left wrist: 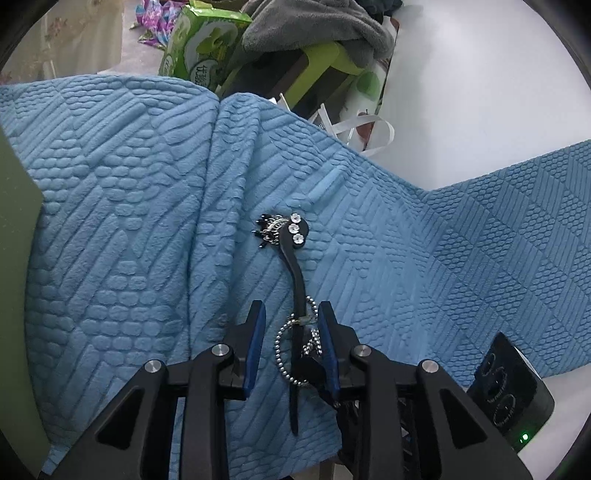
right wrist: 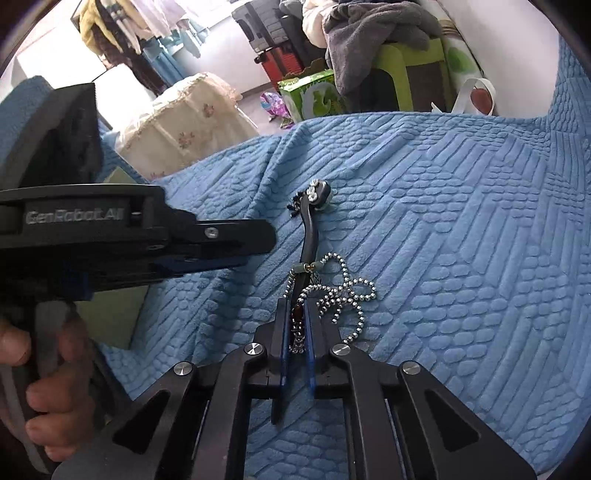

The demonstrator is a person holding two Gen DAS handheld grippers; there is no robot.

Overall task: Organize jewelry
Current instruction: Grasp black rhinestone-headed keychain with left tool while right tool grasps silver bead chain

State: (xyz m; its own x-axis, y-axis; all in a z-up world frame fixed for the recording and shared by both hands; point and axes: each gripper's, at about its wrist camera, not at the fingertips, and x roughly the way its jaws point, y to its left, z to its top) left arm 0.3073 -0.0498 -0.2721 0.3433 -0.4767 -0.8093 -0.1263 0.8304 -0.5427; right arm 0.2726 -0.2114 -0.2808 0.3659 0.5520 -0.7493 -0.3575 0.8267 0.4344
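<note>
A black hair stick (left wrist: pixel 295 273) with three clear stones at its head lies on the blue quilted blanket (left wrist: pixel 129 221). A silver bead chain (left wrist: pixel 282 350) is tangled over its lower half. My left gripper (left wrist: pixel 291 314) straddles stick and chain with its blue pads apart, open. In the right wrist view the stick (right wrist: pixel 308 236) runs toward my right gripper (right wrist: pixel 295 314), which is shut on the bead chain (right wrist: pixel 347 295); a dark red bead shows between the pads. The left gripper (right wrist: pixel 258 240), held by a hand (right wrist: pixel 48 369), comes in from the left.
A flat olive-green board (left wrist: pixel 14 258) lies at the blanket's left edge. A black device with a green light (left wrist: pixel 511 398) sits at lower right. Beyond the blanket are a green box (left wrist: pixel 195 48), a grey cloth (left wrist: pixel 317 26) on a green stool, and a lace-covered table (right wrist: pixel 184 122).
</note>
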